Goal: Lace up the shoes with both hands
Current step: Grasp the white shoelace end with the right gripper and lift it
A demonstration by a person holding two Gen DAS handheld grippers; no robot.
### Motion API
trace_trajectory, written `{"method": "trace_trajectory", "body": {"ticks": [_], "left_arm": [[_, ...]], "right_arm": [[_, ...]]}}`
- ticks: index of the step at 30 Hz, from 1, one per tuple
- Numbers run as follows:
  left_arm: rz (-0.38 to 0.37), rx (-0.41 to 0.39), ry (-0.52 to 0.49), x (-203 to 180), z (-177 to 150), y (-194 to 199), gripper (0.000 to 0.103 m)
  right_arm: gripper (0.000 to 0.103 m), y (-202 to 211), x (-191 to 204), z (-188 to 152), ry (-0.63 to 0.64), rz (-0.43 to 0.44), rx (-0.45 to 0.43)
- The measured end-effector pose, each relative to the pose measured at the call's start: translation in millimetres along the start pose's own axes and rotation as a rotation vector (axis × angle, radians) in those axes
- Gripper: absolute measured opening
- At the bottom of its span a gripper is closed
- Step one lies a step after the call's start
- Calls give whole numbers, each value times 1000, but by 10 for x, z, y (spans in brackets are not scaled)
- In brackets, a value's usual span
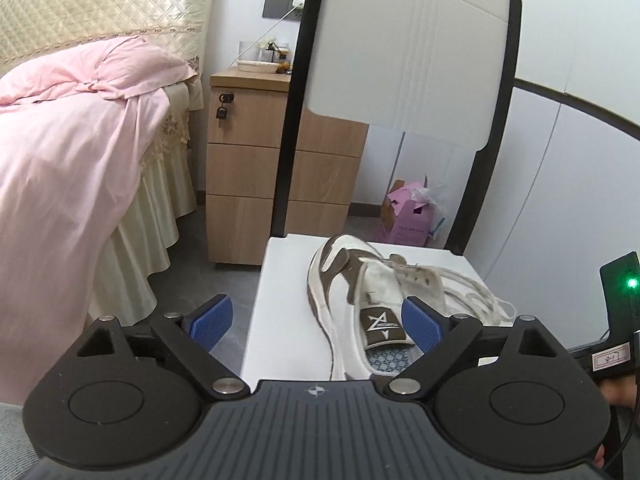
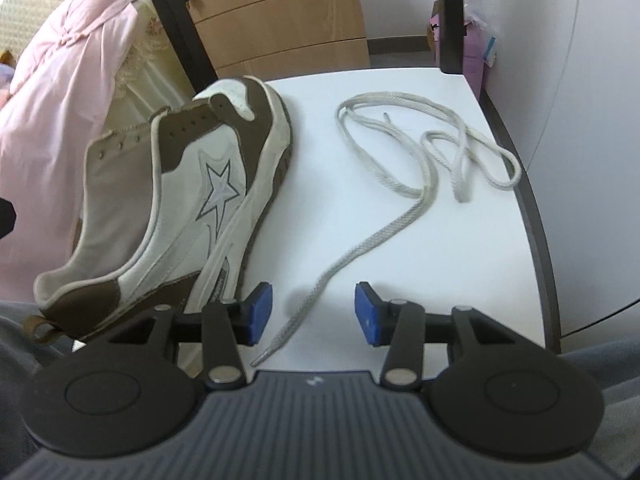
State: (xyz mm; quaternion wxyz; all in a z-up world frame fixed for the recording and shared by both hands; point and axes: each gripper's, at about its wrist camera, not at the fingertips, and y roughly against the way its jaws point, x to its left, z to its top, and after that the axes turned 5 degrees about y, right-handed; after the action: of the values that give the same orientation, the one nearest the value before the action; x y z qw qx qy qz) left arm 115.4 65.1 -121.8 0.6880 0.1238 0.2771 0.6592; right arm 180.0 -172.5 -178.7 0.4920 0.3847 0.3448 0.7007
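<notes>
- A white and brown shoe (image 2: 180,200) sits on a white chair seat (image 2: 360,240). Its toe points to the chair back.
- The shoe has a white star on its side. Small holes run along its top edge, and the holes in view have no lace in them.
- A white lace (image 2: 420,160) lies loose on the seat, just beside the shoe. It is not touching the shoe in the right view.
- The lace curls in loops at the far end. One long end runs back toward the right tongs (image 2: 314,312).
- The right tongs are about half open. The tip of the lace lies on the seat between the blue pads (image 2: 366,312). The pads do not press on it, so they hold nothing.
- The left tongs (image 1: 316,324) are open very wide. They hold nothing.
- In the left view the shoe's tongue (image 1: 382,312), with a brown tag, shows between the two blue pads. The right pad is in front of the shoe's open top. I cannot tell if it touches the shoe.
- A bed (image 1: 80,140) with a pink cover stands to the left of the chair. A wood drawer unit (image 1: 248,168) stands behind it.
- A pink box (image 1: 408,216) sits on the floor behind the chair.
</notes>
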Motion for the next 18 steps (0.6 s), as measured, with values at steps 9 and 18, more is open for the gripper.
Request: {"method": "trace_trajectory", "body": {"ticks": [9,18], "left_arm": [[-45,-33,2,13,-6,71,93],[-158,-36,14,34,-16,73,93]], "right_arm": [[3,-80,116,57,35,-10,-2],[2,210,-48,219,-184,176,-185]]}}
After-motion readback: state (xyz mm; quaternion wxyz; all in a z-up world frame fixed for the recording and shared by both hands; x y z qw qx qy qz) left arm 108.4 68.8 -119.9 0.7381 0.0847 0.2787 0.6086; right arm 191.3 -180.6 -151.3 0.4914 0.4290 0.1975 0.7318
